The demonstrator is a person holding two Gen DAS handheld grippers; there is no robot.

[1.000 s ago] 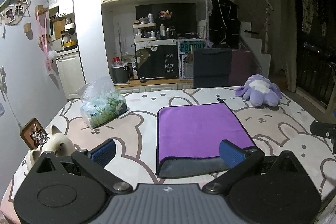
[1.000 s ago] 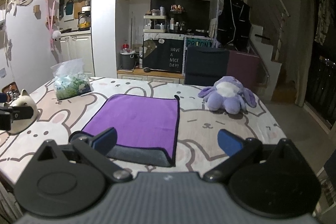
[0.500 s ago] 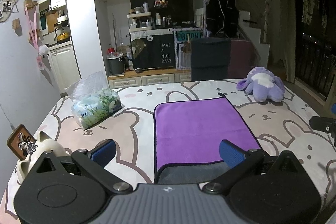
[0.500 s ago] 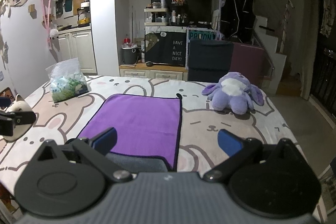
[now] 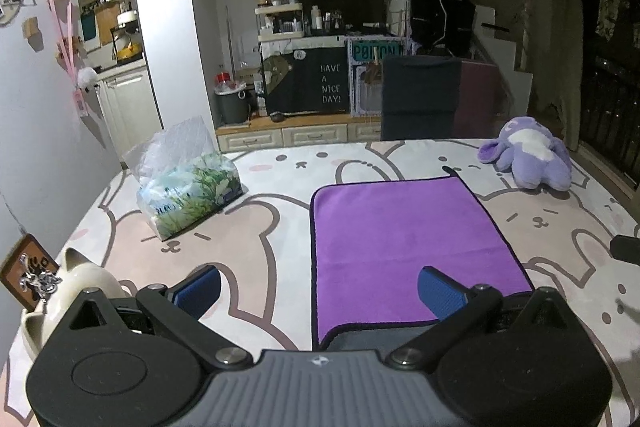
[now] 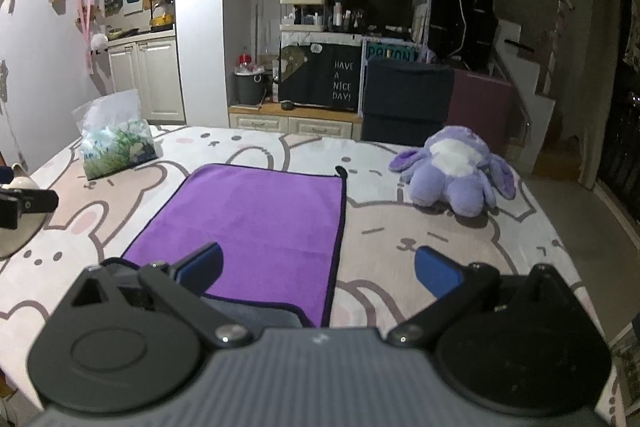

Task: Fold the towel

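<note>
The purple towel (image 5: 404, 243) lies flat on the counter (image 5: 280, 227) with its bunny-print cloth, and a grey strip of its underside shows along the near edge, right in front of both tools. The fold doesn't look started yet, so this reads as the lining-up step before the grab. The left tool (image 5: 319, 286) has its jaws spread wide, straddling the near-left corner, with one blue pad over the purple and the other out over the cloth. The right tool (image 6: 318, 266) is spread just as wide around the near-right corner. Neither is holding anything. Next up is probably dropping both onto that near edge, pinching a corner each, then carrying it over to the far edge with the little hanging loop. Around it, a tissue pack (image 5: 188, 187) sits off to the left, a purple plush toy (image 6: 454, 177) is near the far-right corner, and a white cat-shaped holder (image 5: 72, 287) sits by the left tool. None of them touches the towel, so the folding path looks clear.
</note>
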